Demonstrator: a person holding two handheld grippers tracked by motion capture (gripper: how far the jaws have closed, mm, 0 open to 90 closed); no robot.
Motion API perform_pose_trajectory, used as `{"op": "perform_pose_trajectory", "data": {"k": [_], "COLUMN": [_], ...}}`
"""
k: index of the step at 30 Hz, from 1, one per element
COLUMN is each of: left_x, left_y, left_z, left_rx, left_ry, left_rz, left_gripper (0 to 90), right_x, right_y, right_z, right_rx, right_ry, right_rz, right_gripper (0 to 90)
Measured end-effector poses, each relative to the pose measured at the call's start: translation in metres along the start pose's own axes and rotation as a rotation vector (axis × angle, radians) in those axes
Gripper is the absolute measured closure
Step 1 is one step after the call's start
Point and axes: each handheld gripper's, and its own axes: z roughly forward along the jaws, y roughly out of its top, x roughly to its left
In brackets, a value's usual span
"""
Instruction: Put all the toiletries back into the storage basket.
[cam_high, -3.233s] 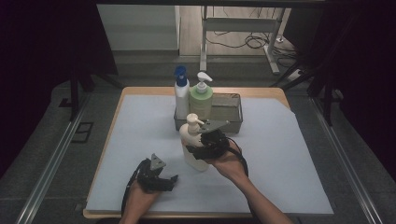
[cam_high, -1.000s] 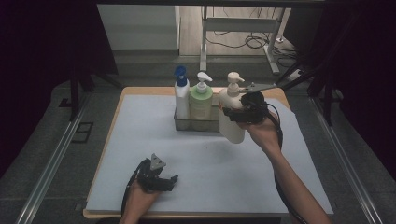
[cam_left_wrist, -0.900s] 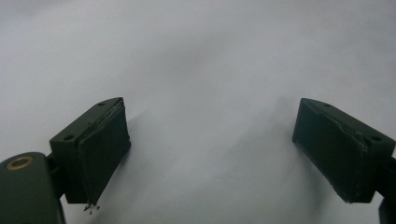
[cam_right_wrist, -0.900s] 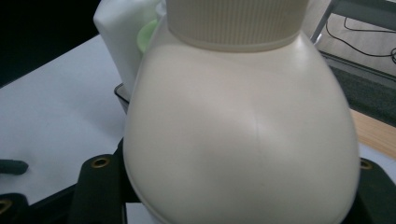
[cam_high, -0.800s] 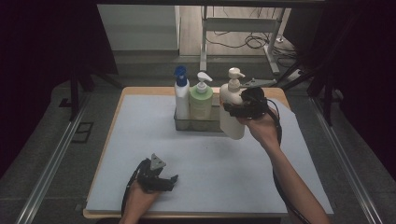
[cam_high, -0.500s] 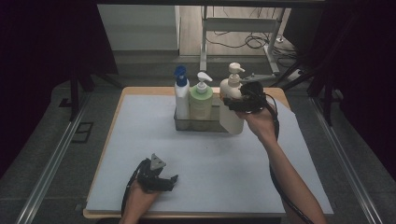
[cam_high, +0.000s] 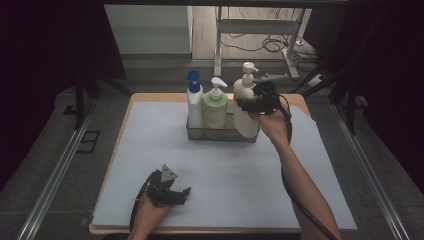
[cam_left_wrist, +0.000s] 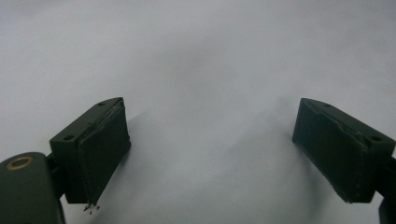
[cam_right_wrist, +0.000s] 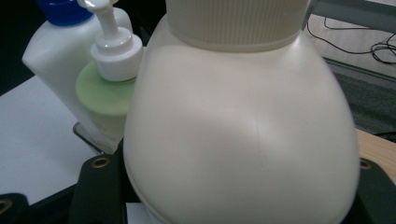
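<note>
At the back of the desk (cam_high: 150, 150), the metal caddy (cam_high: 220, 134) is the landmark: a blue-capped white bottle (cam_high: 194, 102) at its left end, a green pump bottle (cam_high: 215, 109) in its middle. The cream pump bottle (cam_high: 244, 107) hangs over its right end, clamped at the shoulder by the right gripper (cam_high: 256, 101). Smooth, rounded plastic likely slips; the grip just under the ribbed collar looks soundest. Well in front of the caddy, the left gripper (cam_high: 172, 192) rests wide, holding nothing.
</note>
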Motion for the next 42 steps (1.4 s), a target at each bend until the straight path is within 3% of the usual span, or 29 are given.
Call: {"op": "perform_pose_trajectory", "data": {"k": [10,22,42], "left_x": [0.0,0.0,0.0], "left_y": [0.0,0.0,0.0], "left_z": [0.0,0.0,0.0], "left_rx": [-0.001,0.0,0.003], "left_ry": [-0.001,0.0,0.0], "left_rz": [-0.002,-0.001,-0.002], "left_gripper": [10.6,10.6,10.6], "right_x": [-0.007,-0.012,-0.013], "right_y": [0.005,0.009,-0.01], "right_z": [0.016,0.036,0.046], "right_rx": [-0.008,-0.023,-0.016], "right_ry": [-0.018,-0.058,-0.061], "right_rz": [0.027,0.024,0.042], "right_gripper": [37.5,37.4,37.3]}}
